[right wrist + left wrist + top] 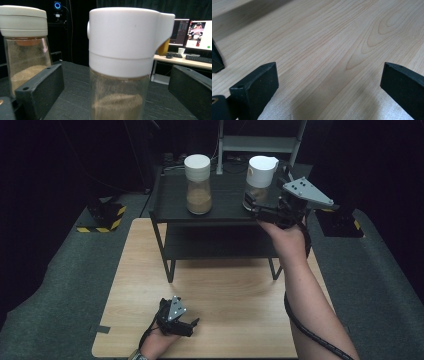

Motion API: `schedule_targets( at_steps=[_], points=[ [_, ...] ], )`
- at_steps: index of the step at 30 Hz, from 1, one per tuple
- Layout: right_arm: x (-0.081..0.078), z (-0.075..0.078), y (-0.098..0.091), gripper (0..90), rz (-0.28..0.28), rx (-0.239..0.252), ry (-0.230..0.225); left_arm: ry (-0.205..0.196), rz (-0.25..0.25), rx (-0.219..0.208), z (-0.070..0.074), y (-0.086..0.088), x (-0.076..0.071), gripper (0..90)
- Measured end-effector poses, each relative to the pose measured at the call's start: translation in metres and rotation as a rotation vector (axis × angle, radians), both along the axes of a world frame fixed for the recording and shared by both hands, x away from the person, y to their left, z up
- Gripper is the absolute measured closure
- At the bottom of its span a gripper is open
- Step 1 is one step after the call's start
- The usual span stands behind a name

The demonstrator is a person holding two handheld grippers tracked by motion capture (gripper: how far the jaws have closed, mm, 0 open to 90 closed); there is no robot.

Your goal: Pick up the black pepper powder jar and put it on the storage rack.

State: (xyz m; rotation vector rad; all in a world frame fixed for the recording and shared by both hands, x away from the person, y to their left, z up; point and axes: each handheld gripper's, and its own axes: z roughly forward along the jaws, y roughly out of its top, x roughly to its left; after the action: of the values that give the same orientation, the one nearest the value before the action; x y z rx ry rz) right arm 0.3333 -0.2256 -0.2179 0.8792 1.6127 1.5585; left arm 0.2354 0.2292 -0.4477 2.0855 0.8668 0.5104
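The right gripper (pixel 260 210) stands at the right-hand jar (pixel 260 182) on the top shelf of the black rack (pixel 172 205), jaws spread wide to either side of the glass body, pads clear of it; in the right gripper view the jar (pixel 125 65) stands upright between them. Judged step: release after placement, or pre-grasp. Next move calls for either a straight withdrawal or a square closure below the white lid. The left gripper (pixel 187 325) rests unclenched and empty on the wooden table (pixel 235 295).
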Motion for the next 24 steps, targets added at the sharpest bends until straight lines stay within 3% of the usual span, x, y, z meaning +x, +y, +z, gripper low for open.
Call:
schedule_targets(
  at_steps=[24],
  points=[
    [-0.037, -0.027, -0.019, 0.0, 0.042, -0.040, -0.024, -0.003, 0.006, 0.012, 0.001, -0.003, -0.001, 1.9]
  ],
)
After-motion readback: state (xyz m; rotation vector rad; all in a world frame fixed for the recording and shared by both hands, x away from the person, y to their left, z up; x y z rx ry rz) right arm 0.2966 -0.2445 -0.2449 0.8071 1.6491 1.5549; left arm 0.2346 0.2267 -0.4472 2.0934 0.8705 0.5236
